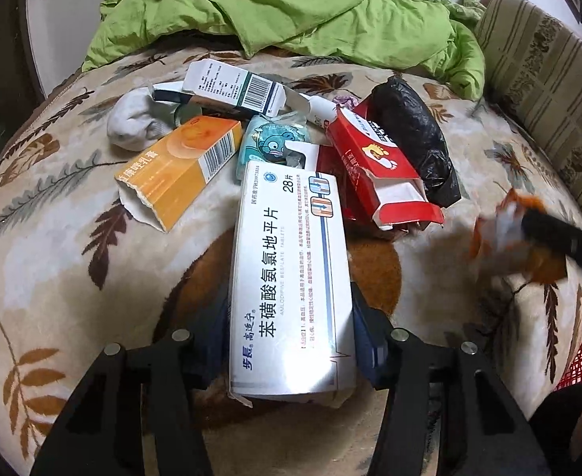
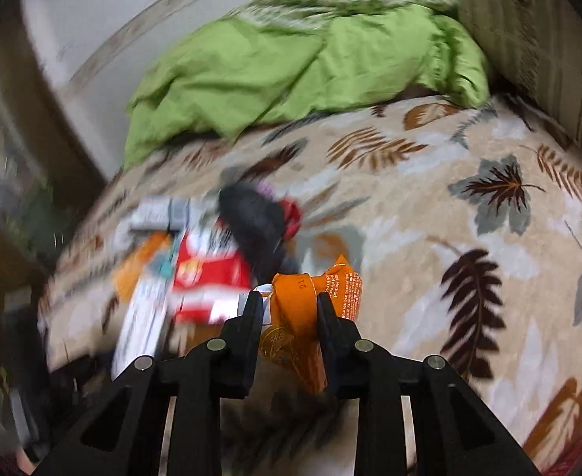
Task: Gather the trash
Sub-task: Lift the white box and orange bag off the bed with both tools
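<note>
Collection under way: left gripper (image 1: 291, 317) clamps white tablet box (image 1: 291, 277) at frame centre, right gripper (image 2: 289, 309) clamps orange wrapper (image 2: 303, 317); next, carry both to the bin.

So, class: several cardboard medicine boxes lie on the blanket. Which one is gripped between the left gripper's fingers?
The long white tablet box with blue Chinese lettering, held by the left gripper. The orange box and red box lie untouched farther away.

Ahead of my left gripper (image 1: 289, 309), the leaf-print bed (image 1: 52, 238) carries boxes (image 1: 180, 170), a sock (image 1: 134, 121), a black bag (image 1: 414, 135) and a green quilt (image 1: 291, 12).
</note>
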The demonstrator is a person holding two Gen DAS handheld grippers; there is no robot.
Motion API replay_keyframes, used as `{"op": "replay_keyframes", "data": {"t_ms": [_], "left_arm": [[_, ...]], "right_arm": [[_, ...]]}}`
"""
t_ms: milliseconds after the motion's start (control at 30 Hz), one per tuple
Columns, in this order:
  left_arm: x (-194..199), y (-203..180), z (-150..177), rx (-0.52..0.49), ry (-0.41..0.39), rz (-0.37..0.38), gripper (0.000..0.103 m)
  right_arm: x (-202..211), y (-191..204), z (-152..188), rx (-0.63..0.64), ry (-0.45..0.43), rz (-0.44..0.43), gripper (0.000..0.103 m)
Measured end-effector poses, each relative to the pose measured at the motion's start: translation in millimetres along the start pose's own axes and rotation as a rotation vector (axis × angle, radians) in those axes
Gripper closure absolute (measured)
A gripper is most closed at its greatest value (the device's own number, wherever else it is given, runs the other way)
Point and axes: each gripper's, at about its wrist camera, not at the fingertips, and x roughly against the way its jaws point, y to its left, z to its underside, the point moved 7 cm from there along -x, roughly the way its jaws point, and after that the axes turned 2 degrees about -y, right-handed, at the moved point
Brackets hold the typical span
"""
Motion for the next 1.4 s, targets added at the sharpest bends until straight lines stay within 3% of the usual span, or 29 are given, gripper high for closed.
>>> {"op": "replay_keyframes", "data": {"t_ms": [100, 267, 367, 467, 567, 733, 833, 900, 1100, 1200, 1400], "left_arm": [[-0.6, 1.7, -0.3, 0.015, -0.002, 0.009, 0.050], [-0.9, 2.0, 0.1, 0.019, -0.006, 0.013, 0.050], [-1.2, 1.1, 0.6, 0.013, -0.010, 0.009, 0.050], [-1.7, -0.3, 0.5, 0.005, -0.010, 0.005, 0.049], [-2.5, -1.9, 0.8, -0.011, -0.008, -0.001, 0.048], [-3.4, -3.8, 0.4, -0.030, -0.006, -0.010, 0.046], [-3.7, -4.6, 0.7, -0.030, -0.006, -0.010, 0.046], [-3.9, -4.4, 0.7, -0.033, -0.005, -0.011, 0.045], [-3.3, -6.2, 0.3, -0.040, -0.003, -0.007, 0.042], [-1.1, -4.6, -0.3, -0.032, -0.007, -0.014, 0.050], [5.0, -1.4, -2.4, -0.001, -0.030, 0.011, 0.052]], "right_arm": [[-4.0, 5.4, 7.8, 0.062, 0.024, 0.035, 0.074], [-12.5, -4.7, 12.6, 0.038, 0.066, 0.048, 0.073], [-11.1, -1.1, 13.7, 0.055, 0.067, 0.062, 0.063], [-10.5, -2.7, 14.0, 0.056, 0.068, 0.072, 0.060], [-11.3, -9.7, 13.4, 0.026, 0.076, 0.096, 0.046], [-20.3, -16.3, 16.7, -0.012, 0.125, 0.089, 0.031], [-24.3, -17.0, 18.3, -0.037, 0.136, 0.053, 0.032], [-25.4, -13.3, 18.6, -0.041, 0.134, 0.017, 0.046], [-14.9, -3.4, 14.7, 0.003, 0.073, 0.017, 0.061], [-8.0, -0.6, 10.3, 0.020, 0.030, 0.024, 0.061], [1.6, 8.2, 3.9, 0.065, -0.031, 0.025, 0.061]]}}
